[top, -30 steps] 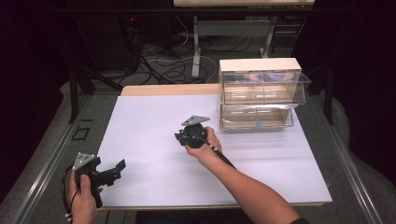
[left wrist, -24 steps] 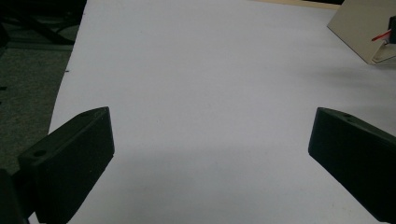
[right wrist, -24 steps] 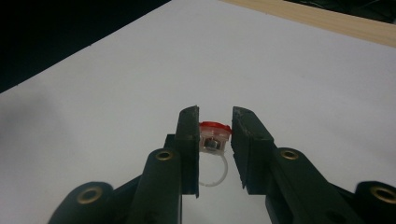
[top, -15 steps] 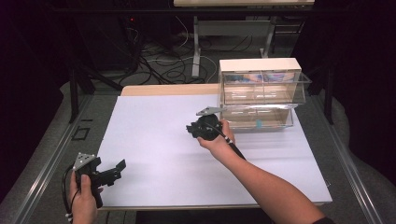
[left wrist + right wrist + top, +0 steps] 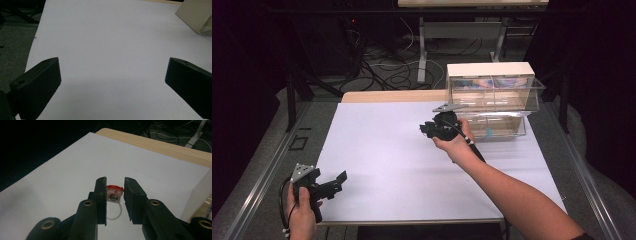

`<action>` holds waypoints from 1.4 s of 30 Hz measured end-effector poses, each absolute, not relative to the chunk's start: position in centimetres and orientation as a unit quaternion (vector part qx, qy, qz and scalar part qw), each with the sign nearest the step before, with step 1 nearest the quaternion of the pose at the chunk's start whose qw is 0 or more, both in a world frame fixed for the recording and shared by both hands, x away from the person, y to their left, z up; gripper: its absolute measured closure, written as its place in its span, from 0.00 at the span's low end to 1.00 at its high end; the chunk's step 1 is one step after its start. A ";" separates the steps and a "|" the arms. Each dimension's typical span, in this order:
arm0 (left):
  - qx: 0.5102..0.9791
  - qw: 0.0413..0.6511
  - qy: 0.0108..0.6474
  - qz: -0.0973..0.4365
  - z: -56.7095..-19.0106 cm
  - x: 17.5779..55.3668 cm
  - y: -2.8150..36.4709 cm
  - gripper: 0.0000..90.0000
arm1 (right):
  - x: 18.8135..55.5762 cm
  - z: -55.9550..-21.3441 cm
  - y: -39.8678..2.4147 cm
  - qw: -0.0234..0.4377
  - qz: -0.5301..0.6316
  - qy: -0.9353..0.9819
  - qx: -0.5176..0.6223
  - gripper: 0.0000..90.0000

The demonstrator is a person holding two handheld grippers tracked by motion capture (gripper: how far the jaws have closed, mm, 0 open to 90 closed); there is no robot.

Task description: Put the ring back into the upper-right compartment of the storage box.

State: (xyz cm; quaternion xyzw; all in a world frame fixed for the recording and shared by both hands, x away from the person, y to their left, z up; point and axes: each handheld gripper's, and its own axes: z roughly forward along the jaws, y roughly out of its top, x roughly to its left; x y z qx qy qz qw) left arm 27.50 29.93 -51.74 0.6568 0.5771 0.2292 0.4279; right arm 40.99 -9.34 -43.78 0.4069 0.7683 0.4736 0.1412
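Hands come in from the near edge of the table, each with a two-jaw gripper. Nearest, at the near left corner of the white sheet (image 5: 377, 165), the left gripper (image 5: 339, 178) sits low in the person's left hand (image 5: 302, 215), with its grey three-cornered plate on top. Its jaws stand released and wide apart: in the left gripper view the two black fingers (image 5: 37, 85) frame bare white sheet, with nothing between them.

Farther in, the right forearm (image 5: 517, 195) reaches diagonally across the sheet from the near right. The right hand (image 5: 457, 145) carries the right gripper (image 5: 426, 130) above the middle of the sheet, just in front of the clear drawer cabinet (image 5: 492, 95). In the right gripper view, the jaws are clenched on a small ring (image 5: 114, 196): a red top and a clear housing sit pinched between the two pads, and a thin clear band hangs below them. The ring is off the sheet, carried in the jaws.

Beyond the gripper, the cabinet stands at the far right of the sheet, with a pale top and see-through drawers. Behind the sheet a strip of wooden tabletop (image 5: 392, 96) shows
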 end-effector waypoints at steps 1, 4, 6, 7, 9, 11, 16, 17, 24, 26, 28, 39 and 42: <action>0.657 0.428 0.577 0.229 -51.7 27.5 29.9 0.00 | 40.9 -43.5 -9.5 0.141 0.472 0.769 0.407 0.81; 0.656 0.428 0.578 0.229 -51.7 27.5 30.0 0.00 | 40.8 -42.7 -10.0 0.145 0.472 0.769 0.407 0.81; 0.656 0.428 0.578 0.228 -51.7 27.5 30.0 0.00 | 40.8 -42.2 -10.4 0.150 0.470 0.769 0.405 0.81; 0.656 0.428 0.579 0.228 -51.7 27.5 30.0 0.00 | 40.8 -41.9 -10.7 0.150 0.470 0.769 0.407 0.81; 0.655 0.429 0.579 0.228 -51.7 27.5 30.0 0.00 | 40.8 -41.4 -11.2 0.154 0.470 0.767 0.409 0.81; 0.656 0.428 0.579 0.227 -51.7 27.5 30.0 0.01 | 40.9 -40.9 -11.8 0.159 0.471 0.764 0.411 0.81; 0.651 0.431 0.582 0.227 -51.8 27.5 29.9 0.01 | 40.9 -39.8 -12.9 0.163 0.475 0.757 0.417 0.81; 0.651 0.431 0.582 0.227 -51.8 27.5 29.9 0.01 | 40.9 -39.6 -13.1 0.164 0.474 0.757 0.419 0.81; 0.652 0.429 0.582 0.226 -51.7 27.5 29.9 0.00 | 40.8 -38.5 -14.1 0.170 0.477 0.755 0.416 0.81; 0.655 0.427 0.581 0.227 -51.7 27.5 30.0 0.00 | 40.7 -38.2 -14.4 0.169 0.478 0.754 0.418 0.81; 0.654 0.427 0.581 0.227 -51.8 27.5 30.0 0.01 | 40.7 -37.9 -14.8 0.170 0.479 0.752 0.420 0.81; 0.656 0.427 0.579 0.228 -51.8 27.6 29.9 0.00 | 40.6 -37.3 -16.8 0.177 0.482 0.745 0.426 0.81; 0.657 0.425 0.580 0.228 -51.8 27.6 29.9 0.01 | 40.6 -37.2 -17.4 0.177 0.484 0.743 0.426 0.81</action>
